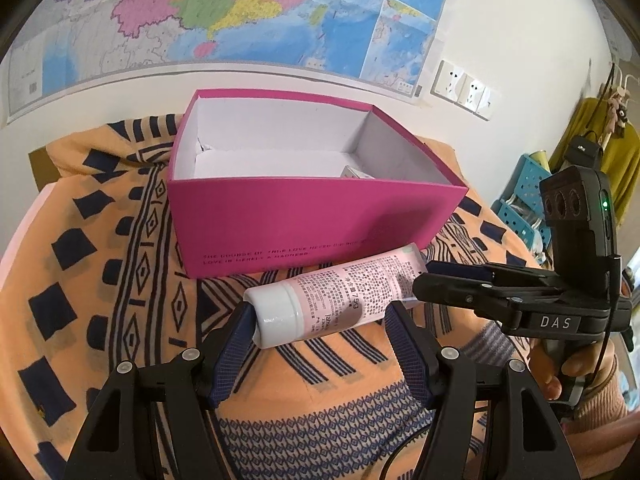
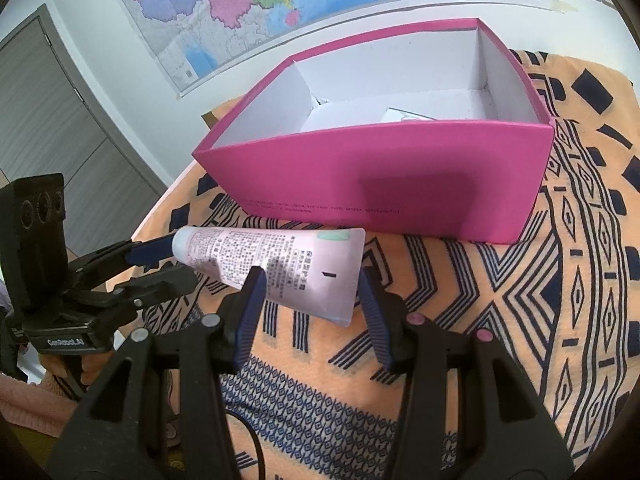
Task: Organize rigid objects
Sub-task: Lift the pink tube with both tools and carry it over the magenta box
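Note:
A pink tube with a white cap (image 1: pixel 336 296) lies across both grippers, in front of the open magenta box (image 1: pixel 304 220). My left gripper (image 1: pixel 320 316) is closed around the cap end, fingers (image 1: pixel 236 344) touching it. My right gripper (image 2: pixel 312 292) is closed around the flat crimped end of the tube (image 2: pixel 280 264); it also shows in the left wrist view (image 1: pixel 448 284). The box (image 2: pixel 380 176) holds a small white item (image 2: pixel 404 115) on its floor.
The box stands on a table covered by an orange cloth with dark blue patterns (image 2: pixel 560 280). A map hangs on the wall behind (image 1: pixel 240 12). Blue plastic stools (image 1: pixel 520 200) stand at the right. A grey door (image 2: pixel 52 128) is at the left.

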Demonstrator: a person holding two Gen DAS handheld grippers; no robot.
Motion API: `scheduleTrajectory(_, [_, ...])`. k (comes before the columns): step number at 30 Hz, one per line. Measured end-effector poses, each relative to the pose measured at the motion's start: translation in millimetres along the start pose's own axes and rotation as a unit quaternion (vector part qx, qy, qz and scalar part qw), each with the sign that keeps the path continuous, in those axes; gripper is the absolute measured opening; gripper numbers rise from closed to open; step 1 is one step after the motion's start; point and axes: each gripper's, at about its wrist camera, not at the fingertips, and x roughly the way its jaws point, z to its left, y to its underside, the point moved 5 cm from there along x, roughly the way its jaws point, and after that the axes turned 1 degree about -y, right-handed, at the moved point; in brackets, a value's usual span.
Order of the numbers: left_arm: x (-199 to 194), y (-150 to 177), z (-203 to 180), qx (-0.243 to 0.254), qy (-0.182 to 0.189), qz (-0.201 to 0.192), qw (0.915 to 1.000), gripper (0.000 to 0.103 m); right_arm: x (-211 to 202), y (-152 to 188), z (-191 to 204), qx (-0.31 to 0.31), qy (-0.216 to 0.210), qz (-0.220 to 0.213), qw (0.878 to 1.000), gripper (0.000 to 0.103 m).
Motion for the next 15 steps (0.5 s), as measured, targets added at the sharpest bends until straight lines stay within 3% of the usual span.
scheduleTrajectory(15, [-3.6,-5.6,-4.7,0.008,0.003,-0.009,0.9999,0.068,-6.1,-3.0,1.3,-0.005,0.006,-0.01,1.0,0.051])
